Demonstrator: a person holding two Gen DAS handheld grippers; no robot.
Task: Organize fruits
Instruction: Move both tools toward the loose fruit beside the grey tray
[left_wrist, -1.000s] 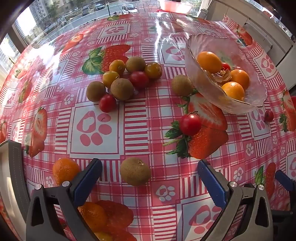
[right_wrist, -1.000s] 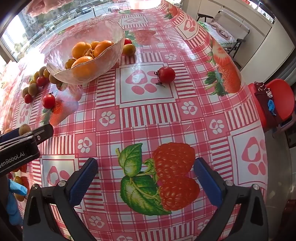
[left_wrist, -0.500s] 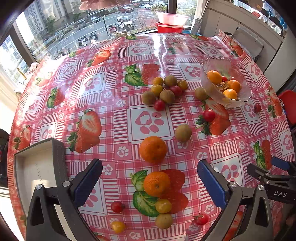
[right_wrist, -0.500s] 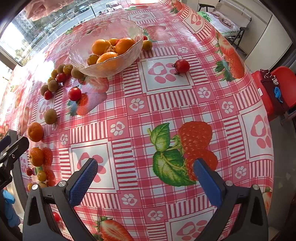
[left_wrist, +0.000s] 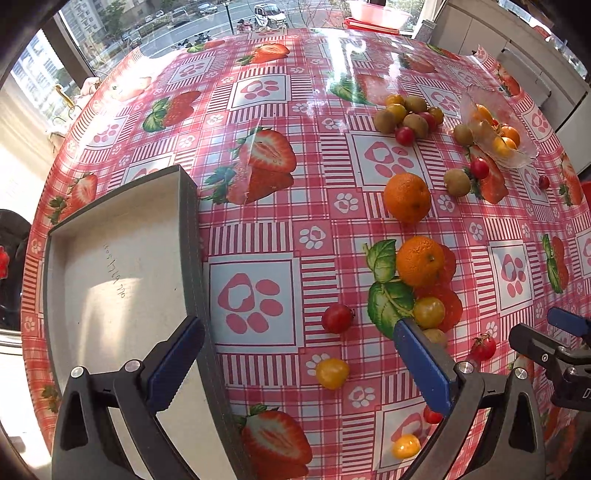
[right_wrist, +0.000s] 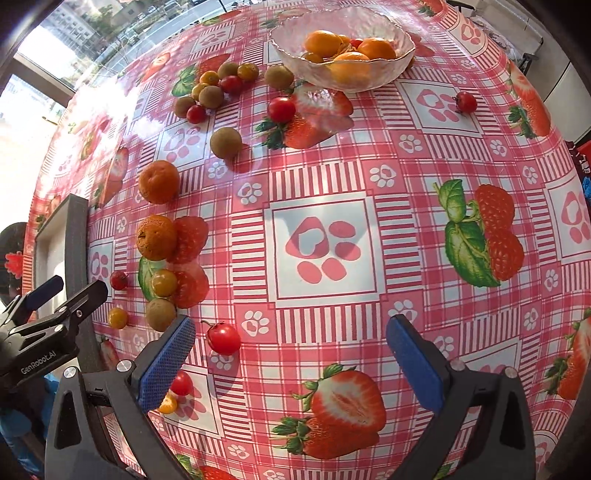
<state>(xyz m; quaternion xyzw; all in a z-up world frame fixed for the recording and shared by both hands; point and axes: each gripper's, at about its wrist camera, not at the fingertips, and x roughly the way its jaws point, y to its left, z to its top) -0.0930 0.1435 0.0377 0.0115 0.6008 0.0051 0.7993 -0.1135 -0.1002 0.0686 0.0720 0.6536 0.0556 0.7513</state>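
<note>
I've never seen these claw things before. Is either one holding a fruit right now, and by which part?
No. Both the left gripper and the right gripper are open with nothing between their fingers; the fruit lies loose on the tablecloth.

A red-and-white checked tablecloth (left_wrist: 280, 229) printed with strawberries, green leaves and pink paw prints fills both views. At the left of the left wrist frame sits a dark grey tray (left_wrist: 188, 221) with a pale inside. Orange tangerines (left_wrist: 407, 197), red cherry tomatoes (right_wrist: 223, 338), yellow ones (left_wrist: 331, 373) and brown fruits (right_wrist: 225, 142) dot the cloth. The clear glass bowl (right_wrist: 369, 79) at the top of the right wrist frame holds orange fruit. The fingers (right_wrist: 168, 363) carry blue pads on black frames.
</note>
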